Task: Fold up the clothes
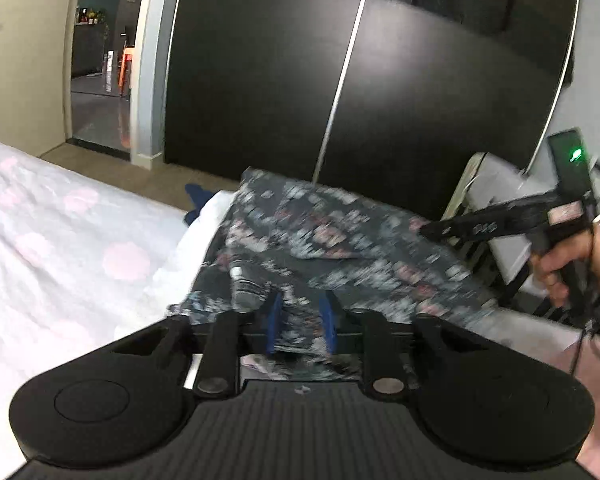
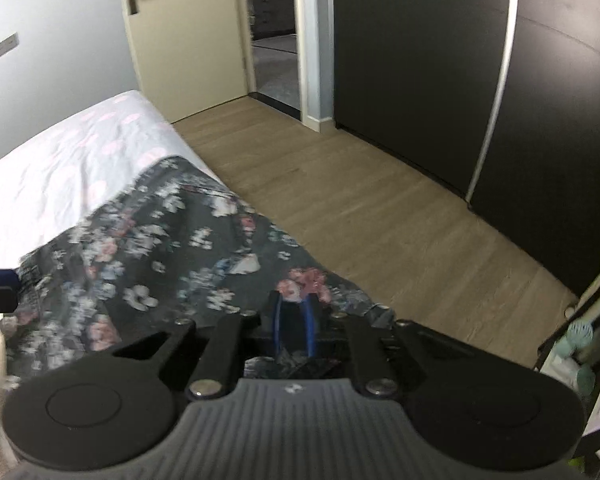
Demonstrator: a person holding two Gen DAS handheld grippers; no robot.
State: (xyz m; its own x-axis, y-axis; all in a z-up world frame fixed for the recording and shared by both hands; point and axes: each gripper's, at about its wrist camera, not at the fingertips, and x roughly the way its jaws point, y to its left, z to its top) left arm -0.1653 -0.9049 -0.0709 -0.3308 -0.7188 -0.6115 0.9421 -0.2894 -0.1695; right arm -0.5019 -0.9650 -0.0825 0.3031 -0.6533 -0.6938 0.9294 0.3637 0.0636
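Dark floral fabric, a garment [image 2: 148, 240] printed with pale and pink blossoms, hangs stretched above the near edge of the bed [image 1: 48, 232], pinched at two points. Left gripper [image 1: 302, 322] clamps one edge between its blue pads; right gripper [image 2: 294, 320] grips another, jaws nearly closed. Beyond the bed, a black wardrobe [image 2: 440, 80] lines the wood floor [image 2: 360, 208].

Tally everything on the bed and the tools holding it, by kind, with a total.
Flowered dark garment: 1
Bed sheet, white with pink spots: 1
Grippers: 2, left gripper and right gripper, each shut on the garment
Total: 4
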